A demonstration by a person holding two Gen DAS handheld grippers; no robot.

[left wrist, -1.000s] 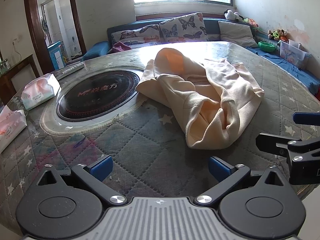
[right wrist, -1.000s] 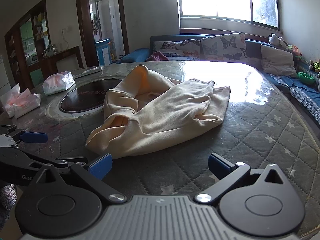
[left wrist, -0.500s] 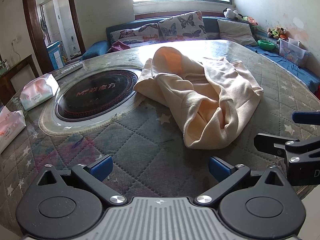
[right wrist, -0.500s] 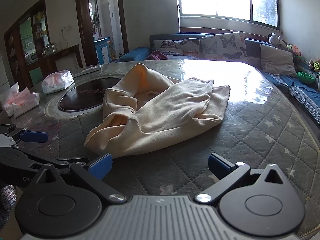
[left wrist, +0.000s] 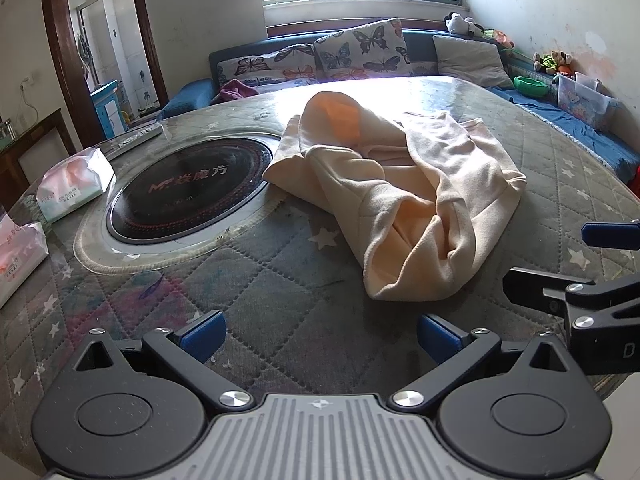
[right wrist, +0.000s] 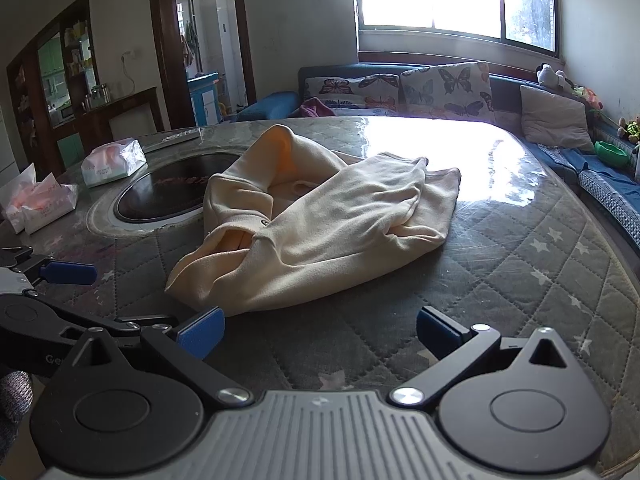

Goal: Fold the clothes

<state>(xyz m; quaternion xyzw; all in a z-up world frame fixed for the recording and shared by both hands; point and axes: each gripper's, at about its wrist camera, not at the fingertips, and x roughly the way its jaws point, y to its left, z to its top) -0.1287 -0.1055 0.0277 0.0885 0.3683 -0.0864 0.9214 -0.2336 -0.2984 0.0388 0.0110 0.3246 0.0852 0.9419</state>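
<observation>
Lying crumpled mid-table: cream garment (left wrist: 404,200), overlapping the inset black cooktop (left wrist: 188,190). Left tongs (left wrist: 318,330) and right tongs (right wrist: 318,330): both spread, empty, short of its near edge. Risk: pinching bunched layers together, dragging the heap instead of spreading it.

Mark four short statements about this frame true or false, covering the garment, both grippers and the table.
1. The cream garment lies crumpled and unfolded on the table. True.
2. The left gripper is clamped on the garment. False: it is open, short of the cloth.
3. The right gripper is open and holds nothing. True.
4. The tissue packs sit on top of the garment. False: they lie apart, beyond the black round inset.
</observation>
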